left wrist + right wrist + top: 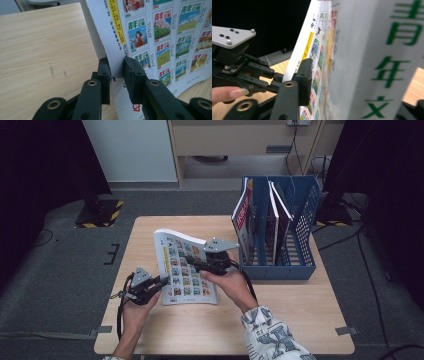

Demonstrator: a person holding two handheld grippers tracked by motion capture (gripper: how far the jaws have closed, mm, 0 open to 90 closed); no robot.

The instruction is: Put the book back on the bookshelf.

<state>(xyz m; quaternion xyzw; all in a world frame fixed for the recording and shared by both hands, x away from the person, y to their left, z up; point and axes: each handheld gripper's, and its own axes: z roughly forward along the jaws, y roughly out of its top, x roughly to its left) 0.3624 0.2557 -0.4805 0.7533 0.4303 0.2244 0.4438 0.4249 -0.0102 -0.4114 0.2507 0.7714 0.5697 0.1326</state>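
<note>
The magazine (pixel 184 267), a thin glossy issue whose back cover is a grid of small cover pictures, stands tilted off the wooden table (pixel 290 315) near its middle, at about nine o'clock from the blue file rack (pixel 305 227) that already holds other magazines. It looks light and floppy: the sheet bows visibly, so one pinch at a corner would probably let it sag and twist. The coated cover is likely slick, and the loose page edges could crease or fan open. The firmer places to grip are along the spine and the bottom edge, with the two holds set well apart.

The left gripper (pixel 159 283) sits at the magazine's seven o'clock corner. In the left gripper view its jaws are drawn narrow, and the pads press on the lower edge of the cover (pixel 117 67) from both sides, so it is clamped on the magazine.

The right gripper (pixel 196 262) reaches in from three o'clock across the cover's middle. In the right gripper view one pad (pixel 305 80) lies against the printed face; the other jaw is hidden behind the pages, so I cannot tell whether this gripper truly pinches or stands loose around the magazine.
</note>
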